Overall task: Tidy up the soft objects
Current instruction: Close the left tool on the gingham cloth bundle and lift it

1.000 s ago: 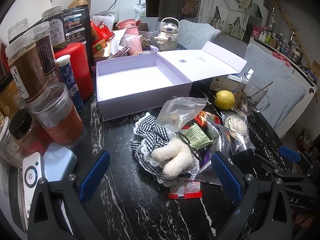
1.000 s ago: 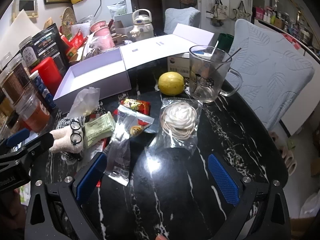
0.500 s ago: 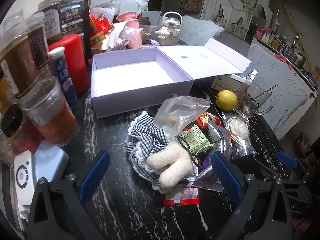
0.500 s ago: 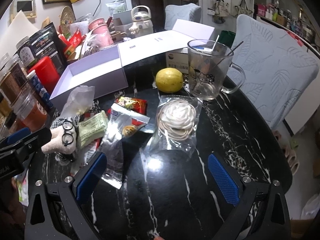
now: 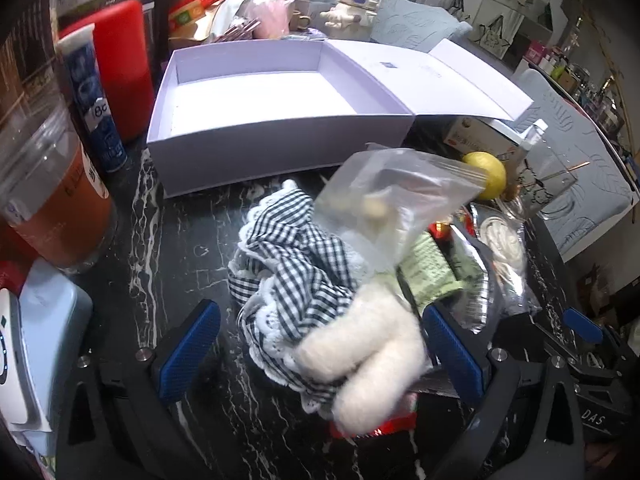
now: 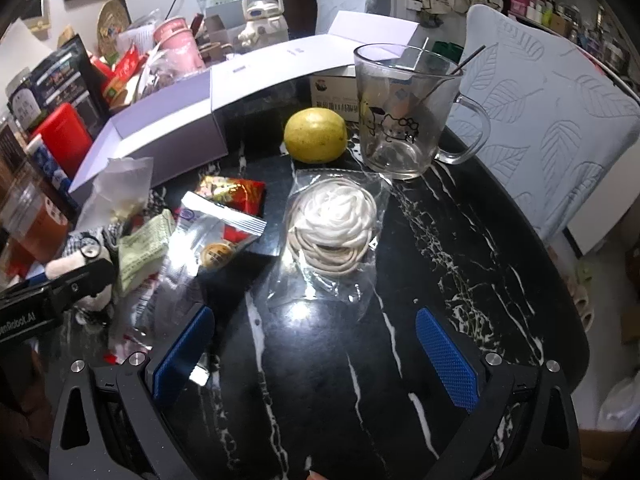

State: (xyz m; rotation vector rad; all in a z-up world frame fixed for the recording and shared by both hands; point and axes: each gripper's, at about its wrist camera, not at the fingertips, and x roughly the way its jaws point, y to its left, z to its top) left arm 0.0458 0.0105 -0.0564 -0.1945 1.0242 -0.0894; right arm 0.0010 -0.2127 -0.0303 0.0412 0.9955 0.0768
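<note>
Jaws of left gripper [image 5: 320, 348] wide (both sides) around plush toy [image 5: 360, 360].

Black tongs [image 5: 320, 350], blue textured pads [image 6: 446, 362] (silver screws).

The soft toy [image 5: 360, 364], white & fluffy, lies on the black marble table w/ two plush limbs pointing to the camera. It wears a black-white checked cloth [image 5: 292, 256] w/ white lace edge, crumpled. A clear zip bag [image 5: 384, 204] rests tilted on top of it. The lilac box [image 5: 248, 148] stands open just behind, inside bare & white, lid folded out to the right.
</note>
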